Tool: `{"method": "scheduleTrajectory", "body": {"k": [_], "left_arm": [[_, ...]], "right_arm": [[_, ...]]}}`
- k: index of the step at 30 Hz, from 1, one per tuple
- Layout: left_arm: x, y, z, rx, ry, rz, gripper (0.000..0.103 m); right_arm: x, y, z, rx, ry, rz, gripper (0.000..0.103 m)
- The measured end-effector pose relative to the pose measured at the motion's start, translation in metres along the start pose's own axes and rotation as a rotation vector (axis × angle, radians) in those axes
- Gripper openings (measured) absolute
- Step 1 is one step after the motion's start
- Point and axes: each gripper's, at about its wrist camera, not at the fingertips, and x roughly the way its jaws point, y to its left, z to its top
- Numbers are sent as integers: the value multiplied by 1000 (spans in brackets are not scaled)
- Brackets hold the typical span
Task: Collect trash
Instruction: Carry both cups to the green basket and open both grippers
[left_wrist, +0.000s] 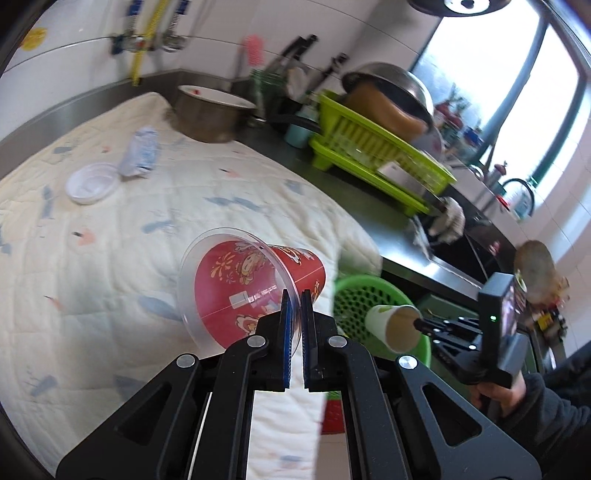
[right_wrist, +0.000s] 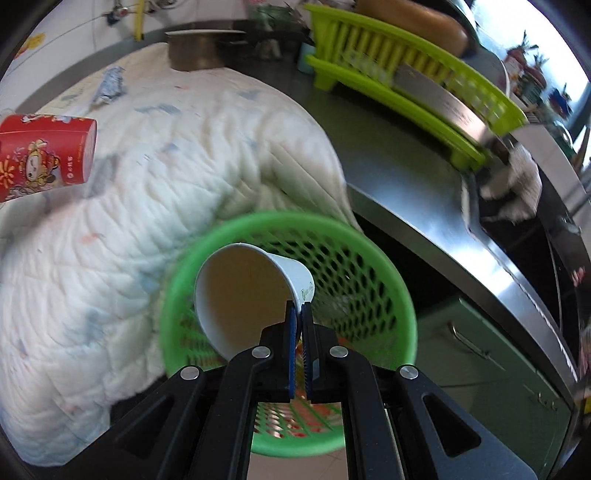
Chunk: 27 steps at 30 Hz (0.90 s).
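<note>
A quilted cream cloth (left_wrist: 155, 206) with faint blue and pink prints covers most of the counter ahead and to the left of both pairs of fingers, its right edge drooping over the steel counter (right_wrist: 399, 173) that runs on to the right. Far ahead and to the right of the fingers a lime-green dish rack (left_wrist: 373, 147) stands on that steel, with a steel pot (left_wrist: 210, 114) well ahead near the wall. Directly beyond the right gripper (right_wrist: 298, 308) a green mesh wastebasket (right_wrist: 399, 302) stands off the cloth's edge, its open mouth turned toward the camera; in the left wrist view the same basket shows just right of the left fingers. The left gripper (left_wrist: 295, 297) has its blue-padded fingers pinched on the rim of a clear plastic cup with a red printed paper sleeve (left_wrist: 240, 284), held on its side above the cloth, mouth toward the camera. The right gripper's fingers are clamped on the rim of a white paper cup (right_wrist: 243, 291) with a brown inside, tilted on its side and hanging in front of the basket's mouth. Far ahead and left of the left fingers, a white plastic lid (left_wrist: 92, 182) lies on the cloth, with a crumpled pale-blue wrapper (left_wrist: 140, 151) just beyond it.
</note>
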Motion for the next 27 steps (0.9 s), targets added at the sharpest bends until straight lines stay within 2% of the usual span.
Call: {"method": "scheduleTrajectory", "body": {"k": [4,8,13,18,22,23,24,26,27], "left_arm": [[15,-28,-8,28,30,-28,3],[31,-53,-16,53,62,-49,3],[57,-85,-27,88,111,-78,3],[93,-110,-42,96,200,-120,4],[120,-126,-56,92,274,-144,7],[125,-130,-60,98,289,-144,9],[128,-132,-64,99,301,-145,23],[130,-133,-69,97,305,-134,40],[128,-134,-71,102,300,-133,41]], "right_arm": [[5,-17,-13,19,26,-15,7],[4,-34,-23,40,33,-8,22],[-8,-52,-32,65,14,-5,31],[-22,-68,-41,92,-8,-4,41],[-30,-77,-48,111,-17,2,43],[-32,-78,-49,114,-18,6,43],[-33,-79,-51,116,-19,6,44],[-35,-80,-54,118,-18,8,44],[-35,-79,-54,119,-19,9,45]]}}
